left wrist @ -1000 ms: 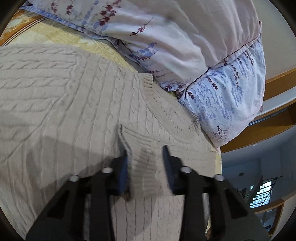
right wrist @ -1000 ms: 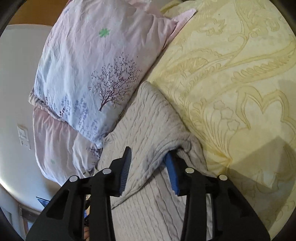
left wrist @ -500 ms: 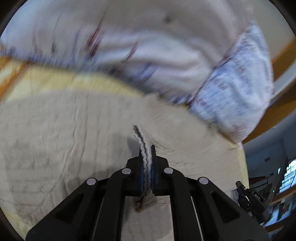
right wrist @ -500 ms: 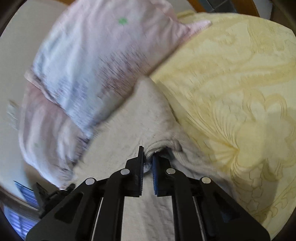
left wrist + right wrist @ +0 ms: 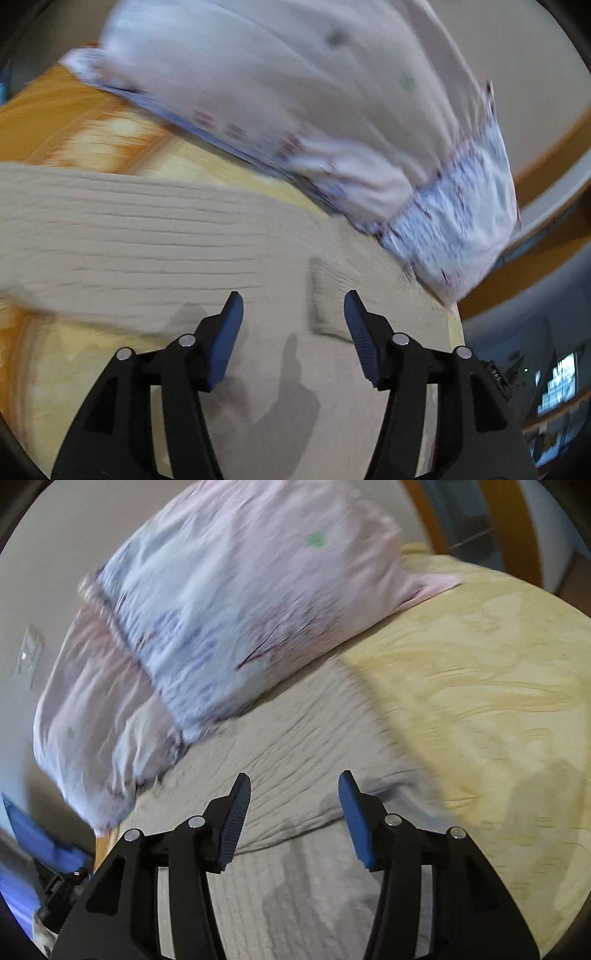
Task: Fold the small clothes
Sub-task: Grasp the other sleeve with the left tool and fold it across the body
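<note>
Tongs (image 5: 293, 306) apart above seemingly folded sweater (image 5: 147, 251)

My left gripper (image 5: 293, 306) stood with its blue-padded jaws spread wide, gripping nothing. My right gripper (image 5: 293, 788) was likewise spread and empty.

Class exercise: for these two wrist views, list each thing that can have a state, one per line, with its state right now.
Left gripper: open, holding nothing, above the sweater.
Right gripper: open, holding nothing.
Beige knit sweater: lying on the bedspread, one part folded over.
Yellow bedspread: spread flat under the sweater.
Floral pillows: stacked behind the sweater.
</note>
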The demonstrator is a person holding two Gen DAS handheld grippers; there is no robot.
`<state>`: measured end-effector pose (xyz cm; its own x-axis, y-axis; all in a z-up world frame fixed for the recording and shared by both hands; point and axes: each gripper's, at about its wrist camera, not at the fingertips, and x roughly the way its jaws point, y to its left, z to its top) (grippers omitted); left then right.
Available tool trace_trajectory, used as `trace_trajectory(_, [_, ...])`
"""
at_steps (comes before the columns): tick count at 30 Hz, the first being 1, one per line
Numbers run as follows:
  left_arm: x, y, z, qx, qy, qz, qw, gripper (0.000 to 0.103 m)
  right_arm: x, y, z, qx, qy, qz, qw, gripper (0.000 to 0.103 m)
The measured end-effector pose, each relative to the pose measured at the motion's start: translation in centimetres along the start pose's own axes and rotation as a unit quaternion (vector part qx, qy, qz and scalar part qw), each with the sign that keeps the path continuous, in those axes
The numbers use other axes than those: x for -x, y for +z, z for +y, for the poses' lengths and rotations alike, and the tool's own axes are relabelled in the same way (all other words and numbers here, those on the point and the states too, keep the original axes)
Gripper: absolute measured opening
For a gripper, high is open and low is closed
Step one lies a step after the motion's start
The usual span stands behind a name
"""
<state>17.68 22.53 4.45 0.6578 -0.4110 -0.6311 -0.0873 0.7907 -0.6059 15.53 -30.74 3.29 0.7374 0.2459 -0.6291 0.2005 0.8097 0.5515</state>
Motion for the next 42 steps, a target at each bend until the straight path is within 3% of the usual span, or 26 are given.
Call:
trace_trajectory(4, [5.2, -0.2, 5.6, 0.058, 0.034, -0.042, 0.9969, 0.057, -1.1, -0.7, 1.9, 0.025, 0.009, 0.023, 0.999, 0.062])
trace_trajectory(8, [8.6, -0.6, 11.0, 0.136, 0.075, -0.08, 0.9846, 0.056, -2.9, -1.6, 2.4, 0.038, -0.008, 0.059, 0.998, 0.065])
trace_trajectory(10, [9.5, -0.8, 13.4, 0.176, 0.073, -0.088, 0.9778, 0.056, -2.8, -1.9, 2.7, 0.051, -0.014, 0.057, 0.997, 0.066])
trace_trajectory(13, [9.7, -0.7, 15.8, 0.232, 0.05, -0.095, 0.9667, 0.056, -2.3, -1.9, 2.6, 0.04, 0.007, 0.065, 0.997, 0.076])
trace_trajectory(18, [9.1, -0.4, 18.1, 0.301, 0.038, -0.116, 0.9459, 0.051, -2.0, -2.0, 2.0, 0.019, 0.033, 0.08, 0.996, 0.077])
trace_trajectory(24, [9.2, 0.0, 20.5, 0.375, 0.02, -0.157, 0.9135, 0.043, -1.5, -2.4, 2.3, 0.019, 0.056, 0.09, 0.994, 0.077])
trace_trajectory(27, [9.2, 0.3, 21.1, 0.388, 0.022, -0.165, 0.9065, 0.034, -1.0, -2.4, 2.7, 0.029, 0.066, 0.084, 0.994, 0.077])
trace_trajectory(31, [9.0, 0.6, 21.2, 0.387, 0.022, -0.157, 0.9083, 0.006, -0.9, -2.3, 2.8, 0.035, 0.072, 0.082, 0.993, 0.077])
trace_trajectory(36, [9.7, 1.7, 18.2, 0.351, -0.006, -0.182, 0.9185, 0.005, -0.8, -2.2, 2.8, 0.039, 0.078, 0.081, 0.993, 0.077])
trace_trajectory(42, [7.9, 4.0, 8.9, 0.26, -0.096, -0.169, 0.9458, 0.005, -0.5, -2.1, 2.7, 0.041, 0.082, 0.075, 0.993, 0.077])
